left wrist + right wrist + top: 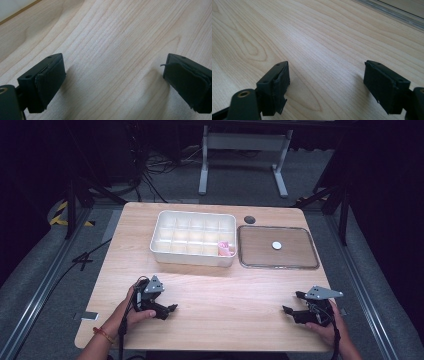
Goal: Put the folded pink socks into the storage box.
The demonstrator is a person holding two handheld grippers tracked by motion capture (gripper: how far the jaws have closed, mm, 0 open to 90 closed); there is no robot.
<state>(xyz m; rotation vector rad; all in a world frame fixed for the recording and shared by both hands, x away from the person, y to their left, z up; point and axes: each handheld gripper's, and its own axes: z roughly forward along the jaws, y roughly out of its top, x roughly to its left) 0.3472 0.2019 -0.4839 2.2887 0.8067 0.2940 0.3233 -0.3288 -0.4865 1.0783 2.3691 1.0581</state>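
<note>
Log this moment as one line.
left gripper: open, empty | right gripper: open, empty | both low over table | pink item in divided bin

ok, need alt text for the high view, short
A person rests an open left gripper and an open right gripper on a wooden table, both empty. Beyond them sit a white compartment box holding a pink item and a clear tray with a white disc.

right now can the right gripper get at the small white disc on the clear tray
Probably yes: the open right gripper rests on the wooden table, and nothing stands between it and the small white disc lying alone on the clear tray.
</note>
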